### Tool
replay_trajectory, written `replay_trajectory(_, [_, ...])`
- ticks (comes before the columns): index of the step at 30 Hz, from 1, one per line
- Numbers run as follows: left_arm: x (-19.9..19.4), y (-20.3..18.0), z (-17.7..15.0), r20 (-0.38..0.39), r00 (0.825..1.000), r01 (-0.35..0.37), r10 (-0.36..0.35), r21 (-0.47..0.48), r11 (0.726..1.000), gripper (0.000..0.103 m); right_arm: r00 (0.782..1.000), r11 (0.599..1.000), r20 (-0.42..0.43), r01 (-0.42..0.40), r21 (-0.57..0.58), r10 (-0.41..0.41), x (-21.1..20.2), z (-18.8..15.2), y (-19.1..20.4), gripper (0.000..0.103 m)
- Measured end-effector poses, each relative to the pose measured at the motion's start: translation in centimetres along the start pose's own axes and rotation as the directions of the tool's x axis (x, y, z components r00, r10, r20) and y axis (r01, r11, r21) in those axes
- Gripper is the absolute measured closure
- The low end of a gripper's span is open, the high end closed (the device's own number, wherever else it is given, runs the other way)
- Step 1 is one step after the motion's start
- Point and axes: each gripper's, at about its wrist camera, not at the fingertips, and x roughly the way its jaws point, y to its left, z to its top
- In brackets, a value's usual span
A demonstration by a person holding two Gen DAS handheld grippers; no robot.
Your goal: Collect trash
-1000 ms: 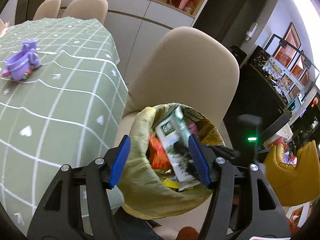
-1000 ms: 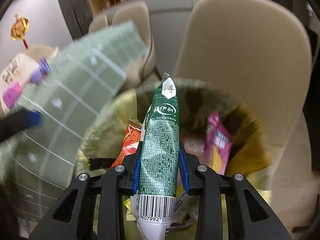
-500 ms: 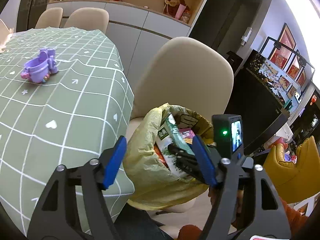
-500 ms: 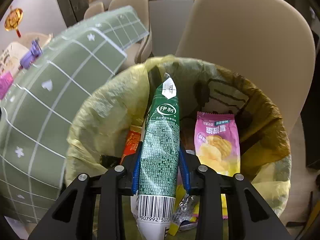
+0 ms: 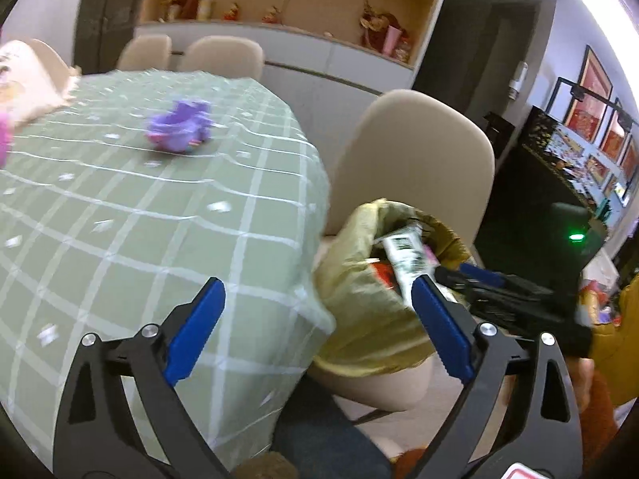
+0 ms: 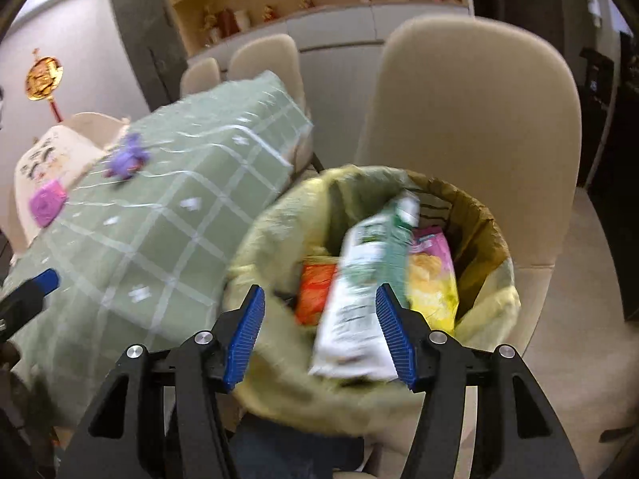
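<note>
A bin lined with a yellow bag [image 6: 279,227] stands on a beige chair; it also shows in the left wrist view [image 5: 359,311]. My right gripper [image 6: 319,331] is open just above its near rim. A green and white milk carton [image 6: 367,291], blurred, lies loose between the open fingers and tilts into the bin; it shows in the left wrist view too [image 5: 403,259]. An orange wrapper [image 6: 313,291] and a pink chip bag [image 6: 433,275] lie inside. My left gripper [image 5: 317,329] is open and empty, over the table's edge left of the bin.
A table with a green checked cloth [image 5: 139,231] stands left of the bin. A purple toy [image 5: 179,127] sits on it. A pink item [image 6: 47,203] lies further back. The beige chair back [image 6: 475,127] rises behind the bin. Other chairs and shelves stand behind.
My right gripper has opened and let go of the milk carton, which drops into the bin. My left gripper has drawn back and left, away from the bin.
</note>
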Motion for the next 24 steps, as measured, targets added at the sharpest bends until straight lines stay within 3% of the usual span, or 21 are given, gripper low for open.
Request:
replay_trajectory(4, [-4.9,0.5,-2.4,0.097,0.99,-0.106,0.101,0.041,0.994,0.013,0.996,0.998,0.087,-0.005,-0.062,0.01,-5.1,-1.9,3.6,0.048])
replay_trajectory(9, [-8.9,1.2,-4.9,0.131,0.967,-0.228,0.221,0.044,0.973,0.013,0.989,0.993,0.126,-0.068,-0.098,0.08,-8.7,-5.0,7.7,0.048])
replay_trajectory(13, [-11.1,1.1,-7.1,0.135,0.926,-0.361,0.353,0.045,0.931,0.013,0.989,0.988,0.125,-0.063,-0.144,0.081,-9.6,-7.3,10.1,0.048])
replay_trajectory(17, [-12.5,1.0,-8.9,0.149,0.895,-0.427,0.42,0.013,0.904,0.013,0.983,0.989,0.177,-0.03,-0.142,0.055,-10.5,-8.8,11.1,0.048])
replay_trajectory(24, [-14.4,1.1,-10.0,0.178,0.878,-0.449,0.445,-0.02,0.894,0.013,0.978,0.981,0.205,-0.006,-0.196,0.047,-11.4,-10.2,12.7,0.048])
